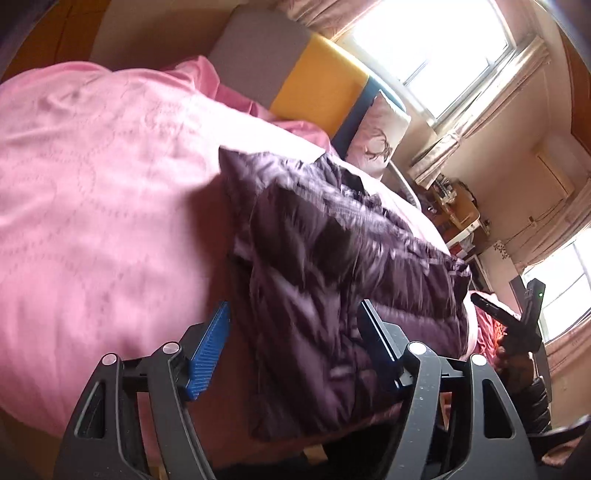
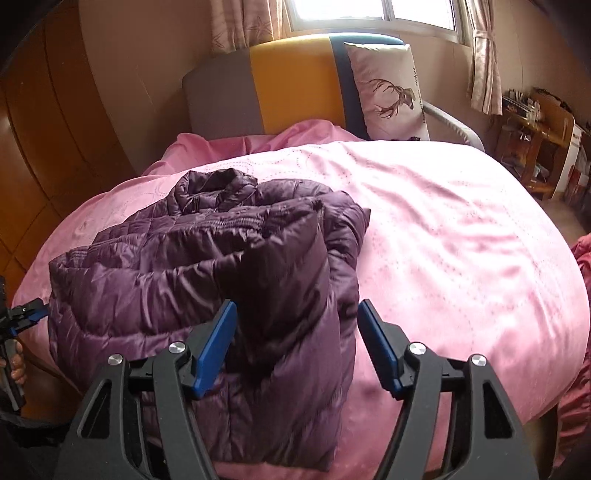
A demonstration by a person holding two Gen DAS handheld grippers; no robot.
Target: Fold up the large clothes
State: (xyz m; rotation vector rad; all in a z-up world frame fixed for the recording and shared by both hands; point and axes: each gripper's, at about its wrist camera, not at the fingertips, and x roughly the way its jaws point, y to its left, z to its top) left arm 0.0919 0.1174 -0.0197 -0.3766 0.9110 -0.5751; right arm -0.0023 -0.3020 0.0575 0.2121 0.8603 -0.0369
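Folded over on itself, the purple puffer jacket (image 2: 207,295) lies on the pink bedspread (image 2: 461,240), filling the lower left and centre of the right wrist view; its collar end bunches toward the upper middle. In the left wrist view the same jacket (image 1: 332,277) is blurred and sits in the centre and lower right.

At the bottom of the right wrist view the right claw (image 2: 297,343) is released, blue pads spread with the jacket's near edge showing between them, neither pad pressing on it. The left claw (image 1: 293,350) is likewise released above the jacket's edge, nothing gripped.

Beyond the bedspread, at the top of the frame, stands a grey, yellow and blue headboard (image 2: 288,88) with a deer-print pillow (image 2: 388,92) leaning against it. A bright window (image 2: 369,14) with curtains (image 2: 484,59) is behind it.
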